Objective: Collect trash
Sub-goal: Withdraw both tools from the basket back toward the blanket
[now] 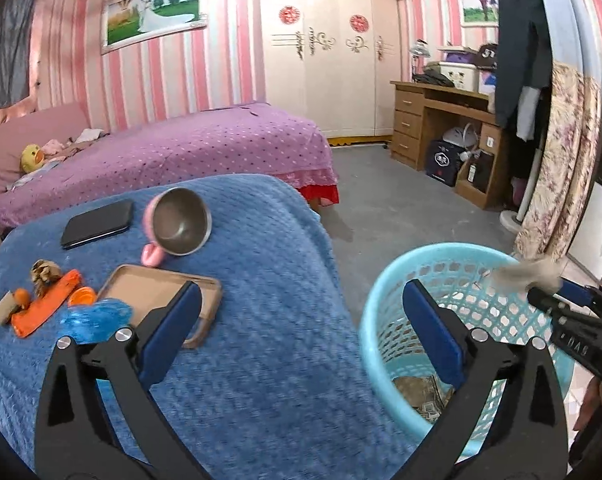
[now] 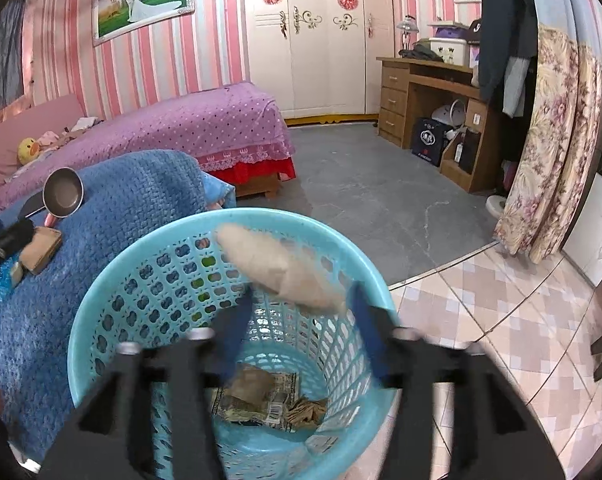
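Note:
A light blue plastic basket point(image 1: 381, 300) point(image 2: 113, 272) stands on the floor beside a table draped in a blue blanket point(image 1: 261, 360). Crumpled papers point(image 2: 253, 392) lie at the basket's bottom. My right gripper point(image 2: 301, 294) hangs over the basket, jaws apart, with a blurred beige paper wad point(image 2: 281, 272) point(image 1: 529, 272) loose at its fingertips. My left gripper point(image 1: 303, 292) is wide open and holds nothing, straddling the blanket's edge and the basket rim. On the blanket lie a brown paper scrap point(image 1: 45, 274), an orange wrapper point(image 1: 47, 308) and blue crinkled plastic point(image 1: 95, 318).
Also on the blanket are a black phone point(image 1: 97, 224), a pink cup point(image 1: 179, 228) tipped on its side and a brown tray point(image 1: 157, 292). A purple bed point(image 1: 181, 148) stands behind, a wooden desk point(image 1: 441, 120) at the far right and a floral curtain point(image 2: 549, 140) close on the right.

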